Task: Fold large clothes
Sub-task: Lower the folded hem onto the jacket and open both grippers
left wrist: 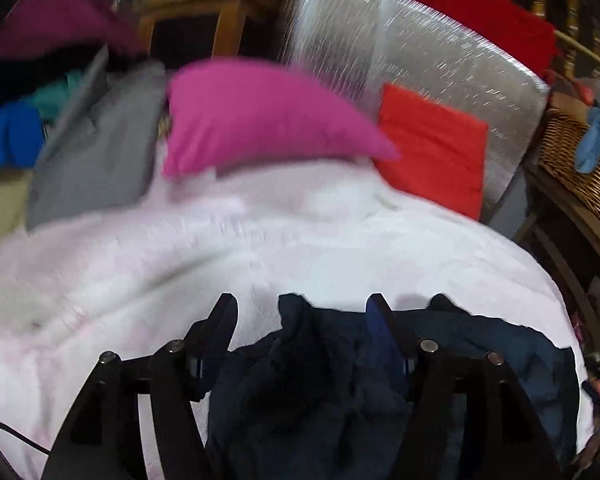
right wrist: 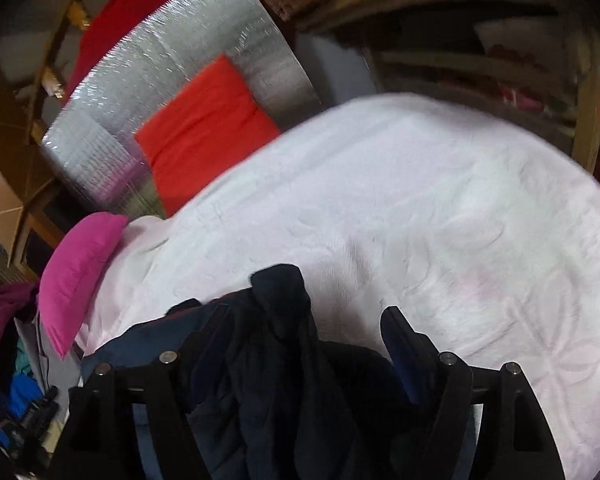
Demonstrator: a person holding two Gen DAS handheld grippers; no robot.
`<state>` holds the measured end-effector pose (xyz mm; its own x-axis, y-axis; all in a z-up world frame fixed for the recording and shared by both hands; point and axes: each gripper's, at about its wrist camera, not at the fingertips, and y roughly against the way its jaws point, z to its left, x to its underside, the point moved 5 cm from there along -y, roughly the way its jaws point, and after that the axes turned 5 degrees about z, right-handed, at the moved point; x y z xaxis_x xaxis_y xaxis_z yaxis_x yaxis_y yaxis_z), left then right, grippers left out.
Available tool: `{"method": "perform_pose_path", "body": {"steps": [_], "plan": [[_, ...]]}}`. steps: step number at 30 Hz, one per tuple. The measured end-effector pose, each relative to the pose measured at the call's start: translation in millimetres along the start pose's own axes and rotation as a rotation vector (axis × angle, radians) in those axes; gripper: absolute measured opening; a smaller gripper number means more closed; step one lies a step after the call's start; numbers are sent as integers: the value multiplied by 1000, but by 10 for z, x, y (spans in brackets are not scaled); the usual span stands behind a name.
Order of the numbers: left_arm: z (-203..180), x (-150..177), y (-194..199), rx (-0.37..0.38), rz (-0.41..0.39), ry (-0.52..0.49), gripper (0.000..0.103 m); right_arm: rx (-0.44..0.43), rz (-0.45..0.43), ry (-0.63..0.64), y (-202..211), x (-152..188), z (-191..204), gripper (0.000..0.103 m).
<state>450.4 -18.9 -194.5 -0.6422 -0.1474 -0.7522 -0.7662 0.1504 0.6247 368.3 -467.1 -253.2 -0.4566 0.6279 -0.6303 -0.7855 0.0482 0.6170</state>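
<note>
A dark navy garment (left wrist: 320,380) lies bunched on a white-pink fleece blanket (left wrist: 180,260). My left gripper (left wrist: 302,312) has its jaws wide apart, and a fold of the navy cloth rises between them without being pinched. In the right wrist view the same navy garment (right wrist: 284,360) is heaped between the fingers of my right gripper (right wrist: 300,320), whose jaws also stand wide apart, above the blanket (right wrist: 420,220). Both views are blurred by motion.
A folded red garment (left wrist: 432,156) lies on a silver foil mat (left wrist: 380,48), also seen in the right wrist view (right wrist: 204,128). A magenta cushion (left wrist: 260,120), grey cloth (left wrist: 100,152), a clothes pile (left wrist: 12,136) and a wicker basket (left wrist: 580,160) surround the blanket.
</note>
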Motion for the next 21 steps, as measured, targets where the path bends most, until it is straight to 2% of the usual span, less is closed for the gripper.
{"method": "perform_pose_path", "body": {"steps": [1,4,8,13,16,19,21], "plan": [[-52,14,110,-2,-20,-21,72,-4,-15,17,87,20,22,79],[-223,112,431,5,-79,-99,75,-32,-38,88,322,119,153,70],[-398,279,568,-3,-77,-182,76,-37,-17,198,479,324,333,48],[-509,491,555,-47,-50,-264,76,-22,32,250,512,534,392,46],[-528,550,472,-74,-23,-280,76,-6,54,257,478,595,424,46],[-540,569,427,-89,-21,-289,76,31,90,238,332,624,387,46],[-544,579,380,-96,-15,-296,76,80,150,208,160,647,301,47]]}}
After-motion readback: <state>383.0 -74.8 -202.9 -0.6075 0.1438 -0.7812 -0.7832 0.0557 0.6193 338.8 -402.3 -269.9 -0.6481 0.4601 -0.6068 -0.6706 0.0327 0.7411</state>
